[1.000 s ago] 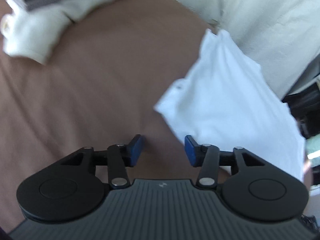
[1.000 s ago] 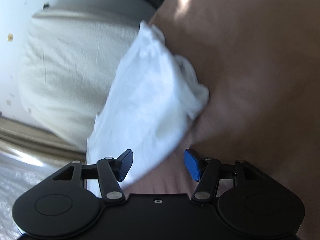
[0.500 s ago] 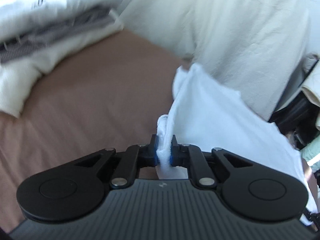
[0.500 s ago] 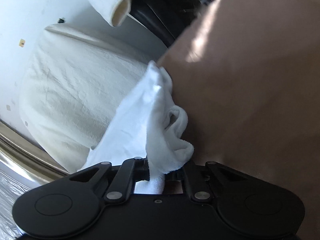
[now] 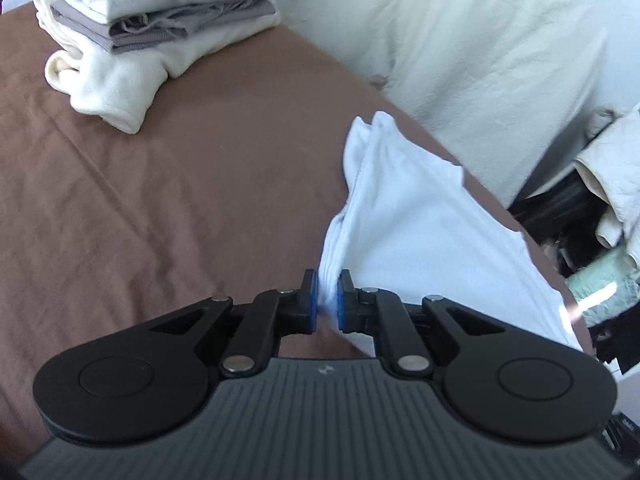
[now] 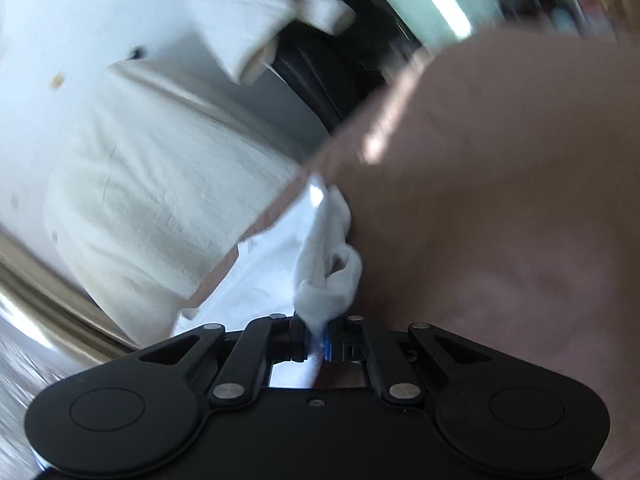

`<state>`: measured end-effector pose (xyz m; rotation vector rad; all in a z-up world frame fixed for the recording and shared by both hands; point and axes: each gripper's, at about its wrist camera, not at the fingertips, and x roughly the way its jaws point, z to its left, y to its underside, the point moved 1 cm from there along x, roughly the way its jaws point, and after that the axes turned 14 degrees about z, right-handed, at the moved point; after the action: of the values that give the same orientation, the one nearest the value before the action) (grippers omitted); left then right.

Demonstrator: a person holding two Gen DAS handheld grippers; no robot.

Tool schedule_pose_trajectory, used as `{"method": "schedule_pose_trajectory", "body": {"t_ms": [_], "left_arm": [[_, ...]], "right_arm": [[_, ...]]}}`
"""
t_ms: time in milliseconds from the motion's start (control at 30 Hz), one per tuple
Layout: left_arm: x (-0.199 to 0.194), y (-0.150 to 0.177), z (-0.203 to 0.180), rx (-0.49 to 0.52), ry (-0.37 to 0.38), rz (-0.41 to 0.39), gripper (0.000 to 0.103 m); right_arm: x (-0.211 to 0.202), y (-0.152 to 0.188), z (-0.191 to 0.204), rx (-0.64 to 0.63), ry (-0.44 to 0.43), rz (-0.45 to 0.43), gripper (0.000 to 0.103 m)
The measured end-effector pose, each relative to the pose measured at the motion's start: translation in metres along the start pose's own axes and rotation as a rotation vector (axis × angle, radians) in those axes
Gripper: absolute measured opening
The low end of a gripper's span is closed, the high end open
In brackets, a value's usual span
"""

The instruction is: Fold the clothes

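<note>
— Two grippers; state?
— Left gripper [image 5: 325, 298] pinches a bunched edge of the white garment [image 5: 420, 236]; right gripper [image 6: 316, 340] pinches another bunch of it [image 6: 326, 276].
— Surroundings, left to right?
— Folded stack [image 5: 160, 28] far left on the brown sheet [image 5: 180, 200], well apart. Garment lies by the bed's right edge. Cream pillow [image 5: 460, 40] behind. Dark clutter [image 5: 560, 208] beyond; contents unclear.

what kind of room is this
Most likely a bedroom: a brown bedsheet covers a wide soft surface, a cream pillow sits at its far edge, and a stack of folded clothes rests on it.
</note>
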<state>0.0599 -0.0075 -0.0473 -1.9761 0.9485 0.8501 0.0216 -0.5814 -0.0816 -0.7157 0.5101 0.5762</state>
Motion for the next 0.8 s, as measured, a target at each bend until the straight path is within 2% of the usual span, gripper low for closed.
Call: {"method": "schedule_pose_trajectory", "body": {"t_ms": [67, 133, 267, 333, 433, 467, 533, 567, 600, 667, 700, 733, 800], "left_arm": [[0.006, 0.001, 0.001, 0.031, -0.051, 0.011, 0.009], [0.015, 0.001, 0.006, 0.04, -0.101, 0.023, 0.009], [0.011, -0.001, 0.005, 0.043, -0.093, 0.011, 0.009], [0.016, 0.001, 0.006, 0.045, -0.122, 0.04, 0.009], [0.024, 0.003, 0.007, 0.049, -0.164, 0.085, 0.014], [0.027, 0.004, 0.008, 0.05, -0.178, 0.1, 0.021], [0.029, 0.005, 0.009, 0.047, -0.199, 0.119, 0.025], [0.023, 0.005, 0.009, 0.038, -0.193, 0.105, 0.025], [0.016, 0.005, 0.005, 0.05, -0.173, 0.079, 0.023], [0.0, 0.01, -0.011, 0.117, -0.092, 0.005, 0.027], [-0.007, 0.012, -0.019, 0.15, -0.051, -0.032, 0.028], [-0.015, 0.014, -0.026, 0.183, -0.01, -0.069, 0.03], [-0.031, 0.018, -0.042, 0.248, 0.073, -0.143, 0.031]], "right_arm": [[0.006, 0.001, 0.001, -0.016, 0.046, 0.004, 0.007], [0.01, -0.001, -0.003, 0.012, 0.046, 0.004, 0.007], [-0.003, 0.004, 0.005, -0.046, 0.046, -0.023, 0.007], [-0.009, 0.005, 0.008, -0.056, 0.041, -0.03, 0.007], [0.003, 0.001, -0.004, 0.014, 0.064, 0.014, 0.007], [0.009, 0.001, -0.01, 0.046, 0.068, 0.036, 0.007], [0.014, 0.002, -0.023, 0.126, 0.055, 0.071, 0.008], [0.015, 0.003, -0.03, 0.171, 0.035, 0.084, 0.009], [0.013, 0.006, -0.038, 0.225, 0.003, 0.092, 0.015], [0.01, 0.01, -0.053, 0.363, -0.06, 0.103, 0.025], [0.008, 0.014, -0.061, 0.453, -0.106, 0.113, 0.044], [0.008, 0.017, -0.065, 0.506, -0.147, 0.125, 0.056], [0.01, 0.021, -0.065, 0.536, -0.201, 0.141, 0.056]]}}
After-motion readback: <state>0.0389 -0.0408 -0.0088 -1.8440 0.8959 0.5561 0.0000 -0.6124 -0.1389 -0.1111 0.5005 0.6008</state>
